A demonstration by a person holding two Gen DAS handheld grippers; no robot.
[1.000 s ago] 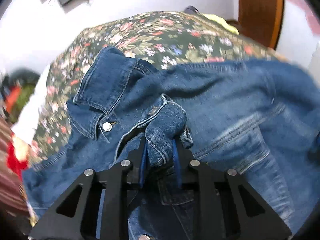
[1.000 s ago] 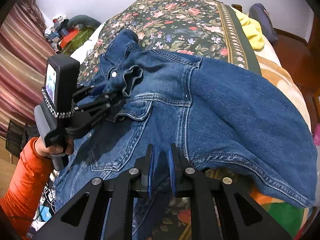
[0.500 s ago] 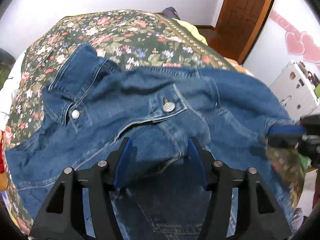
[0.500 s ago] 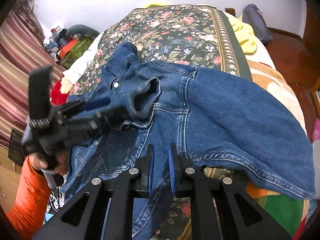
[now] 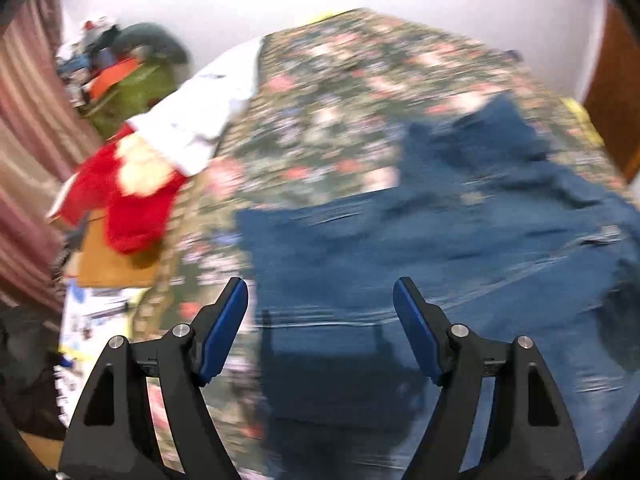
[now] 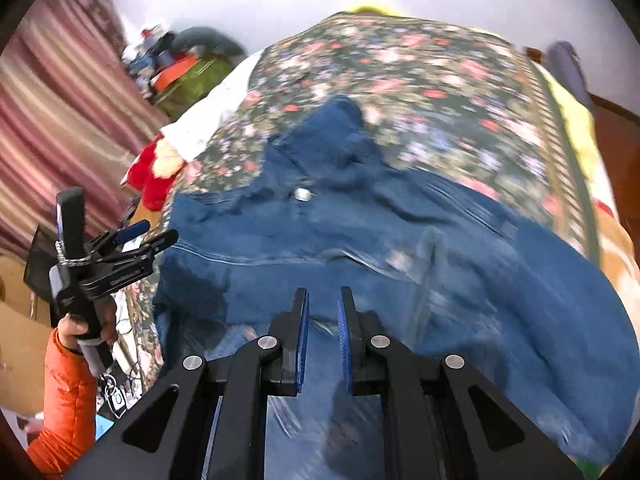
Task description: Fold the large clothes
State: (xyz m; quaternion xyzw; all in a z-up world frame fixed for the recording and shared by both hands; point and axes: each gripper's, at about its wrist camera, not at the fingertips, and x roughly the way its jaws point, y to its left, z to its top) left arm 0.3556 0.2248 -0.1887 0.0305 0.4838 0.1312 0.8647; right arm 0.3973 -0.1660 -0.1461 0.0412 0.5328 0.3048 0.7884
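Observation:
A blue denim jacket (image 5: pixel 440 260) lies spread on the floral bed cover (image 5: pixel 340 100), collar toward the far side, blurred by motion. My left gripper (image 5: pixel 320 284) hovers over the jacket's left edge; its jaws are opening wide and nothing is between the blue pads. In the right wrist view the left gripper (image 6: pixel 148 232) stands just left of the jacket (image 6: pixel 440 240), held by a hand with an orange sleeve. My right gripper (image 6: pixel 323 292) is shut on jacket fabric at the near edge, and denim shows in the narrow gap.
A red and cream soft item (image 5: pixel 132 208) and a white cloth (image 5: pixel 200 120) lie at the bed's left edge. Past them sit a green bag (image 5: pixel 136 92), clutter and a striped curtain (image 5: pixel 24 140). A wooden door (image 5: pixel 612 92) stands at the right.
My left gripper let go of the folded jacket front, opened wide and swung left off the jacket. My right gripper stayed shut and moved in over the jacket.

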